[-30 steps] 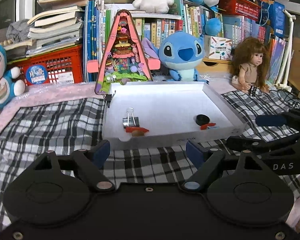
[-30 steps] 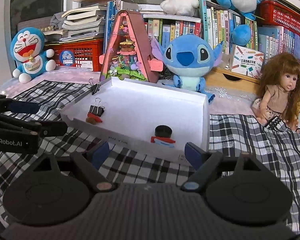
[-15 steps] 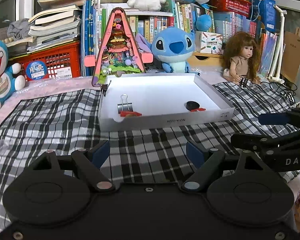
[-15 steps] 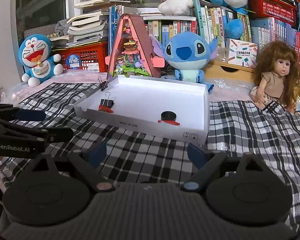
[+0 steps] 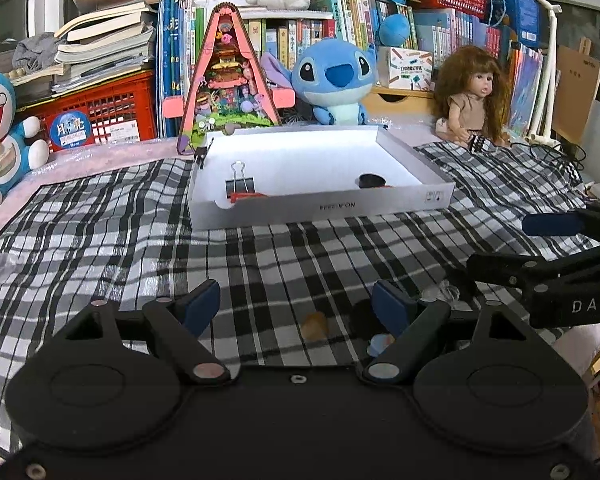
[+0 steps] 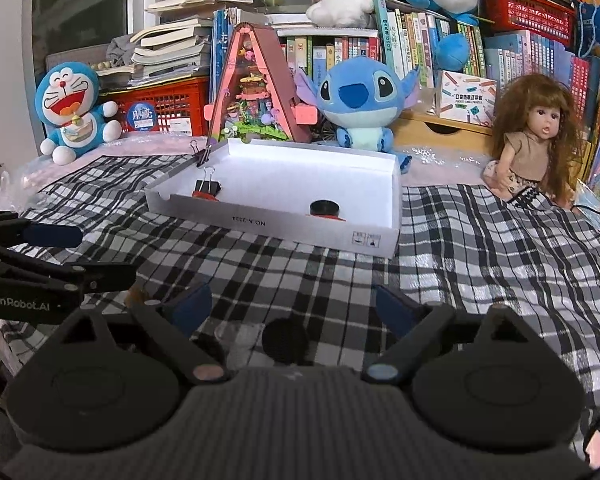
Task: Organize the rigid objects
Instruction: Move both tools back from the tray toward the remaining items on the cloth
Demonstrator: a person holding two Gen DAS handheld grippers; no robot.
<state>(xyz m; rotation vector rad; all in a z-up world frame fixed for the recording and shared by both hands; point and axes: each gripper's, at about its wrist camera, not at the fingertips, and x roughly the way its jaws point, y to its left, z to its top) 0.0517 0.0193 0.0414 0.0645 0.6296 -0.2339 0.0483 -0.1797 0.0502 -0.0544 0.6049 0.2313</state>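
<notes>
Both claws have backed off from the white box [image 5: 320, 210]; it sat right in front of them a second ago and now there's a stretch of checked cloth [image 5: 100, 240] between us and its front wall.

Left claw [image 5: 296, 300]: released, nothing gripped. The pull-back brought loose bits into view on the near side of the box: a small orange piece [image 5: 315, 323] on the cloth between the fingers, a pale blue piece [image 5: 380, 346] against the right-hand finger, and a clear piece [image 5: 440, 292] just past that finger.

Right claw [image 6: 292, 300]: jaws have just been opening and now stand wide. A black disc [image 6: 286, 340] lies on the cloth between them, but the pads aren't on it. There's a clear bit just left of the disc, too blurred to identify.

Inside the box: a binder clip [image 5: 242, 184] with something red by it at the front left, and a black round piece [image 5: 371, 180] with more red at the front right. A second clip [image 6: 200, 154] bites the box's far-left corner.

Behind the box are a toy house [image 5: 228, 80], a blue plush [image 5: 334, 80] and a doll [image 5: 474, 96]; none of them matter here.

My read: last drop is done and this is the return leg for the next pick. The disc is lined up for the right claw and the orange piece for the left. Some of the job is still left.
</notes>
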